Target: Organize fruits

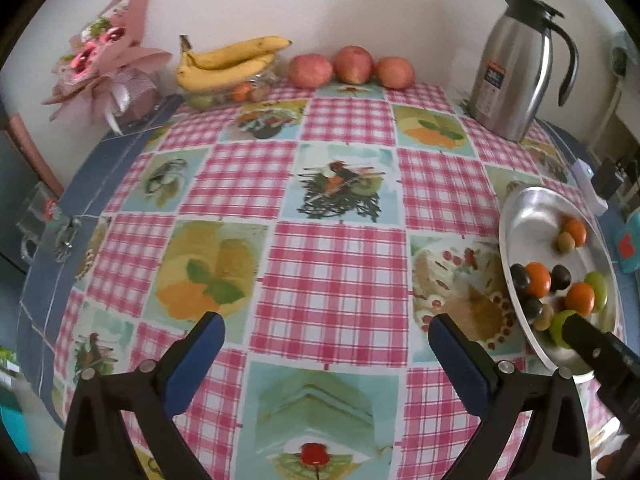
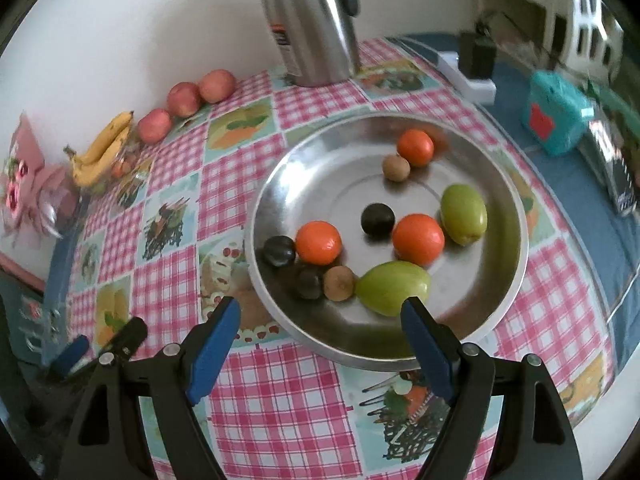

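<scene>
A round metal plate (image 2: 500,280) holds three oranges (image 2: 319,242), two green fruits (image 2: 392,287), three dark fruits (image 2: 377,219) and two small brown fruits (image 2: 339,283). My right gripper (image 2: 320,334) is open and empty, just in front of the plate's near rim. The plate also shows at the right of the left wrist view (image 1: 528,216). My left gripper (image 1: 326,338) is open and empty over the checked tablecloth. Bananas (image 1: 228,62) and three apples (image 1: 352,65) lie at the far edge by the wall.
A steel jug (image 1: 516,68) stands at the back right. A pink bouquet (image 1: 104,60) lies at the back left beside a small clear bowl of fruit (image 1: 228,94). A teal box (image 2: 556,118) and a white power strip (image 2: 466,76) lie right of the plate.
</scene>
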`<move>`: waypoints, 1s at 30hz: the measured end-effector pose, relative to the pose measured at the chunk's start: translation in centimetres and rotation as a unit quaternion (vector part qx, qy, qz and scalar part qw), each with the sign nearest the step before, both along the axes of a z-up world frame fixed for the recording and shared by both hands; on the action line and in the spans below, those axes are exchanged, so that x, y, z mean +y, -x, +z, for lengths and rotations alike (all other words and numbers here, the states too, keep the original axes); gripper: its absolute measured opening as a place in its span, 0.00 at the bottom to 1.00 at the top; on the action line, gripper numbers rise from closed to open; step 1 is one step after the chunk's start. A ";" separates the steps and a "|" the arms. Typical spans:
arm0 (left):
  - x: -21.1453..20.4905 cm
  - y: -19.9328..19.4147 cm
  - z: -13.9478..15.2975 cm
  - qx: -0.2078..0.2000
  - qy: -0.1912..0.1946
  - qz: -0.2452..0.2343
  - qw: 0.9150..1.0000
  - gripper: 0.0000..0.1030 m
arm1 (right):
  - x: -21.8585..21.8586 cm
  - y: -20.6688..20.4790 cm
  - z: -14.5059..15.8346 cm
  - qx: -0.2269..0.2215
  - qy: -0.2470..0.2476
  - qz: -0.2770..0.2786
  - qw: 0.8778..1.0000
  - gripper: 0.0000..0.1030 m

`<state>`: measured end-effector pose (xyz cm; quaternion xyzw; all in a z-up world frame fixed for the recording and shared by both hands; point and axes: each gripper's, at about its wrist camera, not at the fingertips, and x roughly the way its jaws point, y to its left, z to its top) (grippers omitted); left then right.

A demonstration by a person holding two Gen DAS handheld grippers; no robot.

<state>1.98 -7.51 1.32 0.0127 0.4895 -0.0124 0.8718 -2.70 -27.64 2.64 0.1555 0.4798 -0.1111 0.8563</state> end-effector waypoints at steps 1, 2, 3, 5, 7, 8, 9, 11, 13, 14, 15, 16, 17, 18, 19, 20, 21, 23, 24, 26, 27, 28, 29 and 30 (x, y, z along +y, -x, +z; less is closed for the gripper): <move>0.2 0.1 0.1 -0.003 -0.002 0.005 1.000 1.00 | 0.3 0.0 0.0 0.000 0.001 0.007 1.000 0.81; 0.3 0.3 0.3 -0.007 -0.005 0.010 1.000 1.00 | 0.5 0.1 -0.1 0.001 0.004 0.012 1.000 0.81; 0.5 0.4 0.4 -0.008 -0.008 0.013 1.000 1.00 | 0.8 0.2 -0.1 0.003 0.010 0.017 1.000 0.81; 0.6 0.6 0.6 -0.010 -0.011 0.014 1.000 1.00 | 1.2 0.4 -0.2 0.006 0.022 0.022 1.000 0.81; 0.6 0.9 0.8 -0.014 -0.013 0.013 1.000 1.00 | 1.4 0.8 -0.2 0.006 0.027 0.023 0.999 0.81; 0.6 1.0 1.0 -0.013 -0.022 0.014 1.000 1.00 | 1.4 1.0 -0.2 0.006 0.027 0.024 0.999 0.81; 0.5 1.1 1.0 -0.013 -0.027 0.016 0.999 1.00 | 1.4 1.2 -0.2 0.005 0.028 0.024 0.999 0.81; 0.3 1.4 1.0 -0.008 -0.045 0.016 0.999 1.00 | 1.4 1.5 -0.2 0.004 0.032 0.021 0.999 0.81; 0.3 1.8 0.9 -0.003 -0.048 0.010 0.999 1.00 | 1.3 1.8 -0.1 0.002 0.030 0.019 0.999 0.81; 0.3 1.9 1.0 -0.001 -0.047 0.009 0.999 1.00 | 1.3 1.9 -0.1 0.000 0.027 0.018 0.999 0.81; 0.3 2.2 1.0 0.000 -0.046 0.009 0.999 1.00 | 1.2 2.0 0.1 -0.003 0.026 0.017 0.999 0.81; 0.4 2.3 1.1 0.000 -0.047 0.010 0.999 1.00 | 1.2 2.1 0.2 -0.005 0.028 0.016 0.999 0.81; 0.4 2.5 1.1 0.000 -0.049 0.011 0.999 1.00 | 1.2 2.2 0.3 -0.008 0.029 0.014 0.999 0.81; 0.4 2.7 1.2 -0.004 -0.051 0.012 0.999 1.00 | 1.2 2.2 0.4 -0.010 0.028 0.014 0.999 0.81; 0.4 2.8 1.3 -0.006 -0.052 0.013 0.999 1.00 | 1.2 2.2 0.4 -0.012 0.027 0.015 0.999 0.81; 0.5 2.9 1.4 -0.009 -0.053 0.015 0.998 1.00 | 1.2 2.2 0.5 -0.013 0.027 0.015 0.999 0.81; 0.5 3.0 1.6 -0.012 -0.053 0.017 0.998 1.00 | 1.2 2.2 0.5 -0.014 0.027 0.015 0.999 0.81; 0.6 3.0 1.6 -0.011 -0.054 0.019 0.998 1.00 | 1.3 2.2 0.6 -0.018 0.027 0.017 0.999 0.81; 0.7 2.9 1.5 -0.008 -0.056 0.020 0.998 1.00 | 1.3 2.2 0.6 -0.019 0.028 0.018 0.999 0.81; 0.8 2.8 1.2 0.001 -0.062 0.022 0.998 1.00 | 1.3 2.2 0.7 -0.021 0.030 0.019 0.999 0.81; 0.8 2.7 1.1 0.004 -0.065 0.023 0.998 1.00 | 1.3 2.2 0.7 -0.022 0.030 0.020 0.999 0.81; 1.0 2.7 1.0 0.007 -0.065 0.025 0.998 1.00 | 1.3 2.1 0.7 -0.023 0.031 0.020 0.999 0.81; 1.0 2.6 1.0 0.009 -0.064 0.026 0.998 1.00 | 1.3 2.1 0.7 -0.024 0.032 0.020 0.999 0.81; 1.2 2.6 1.0 0.009 -0.064 0.028 0.997 1.00 | 1.3 2.1 0.7 -0.024 0.033 0.019 0.999 0.81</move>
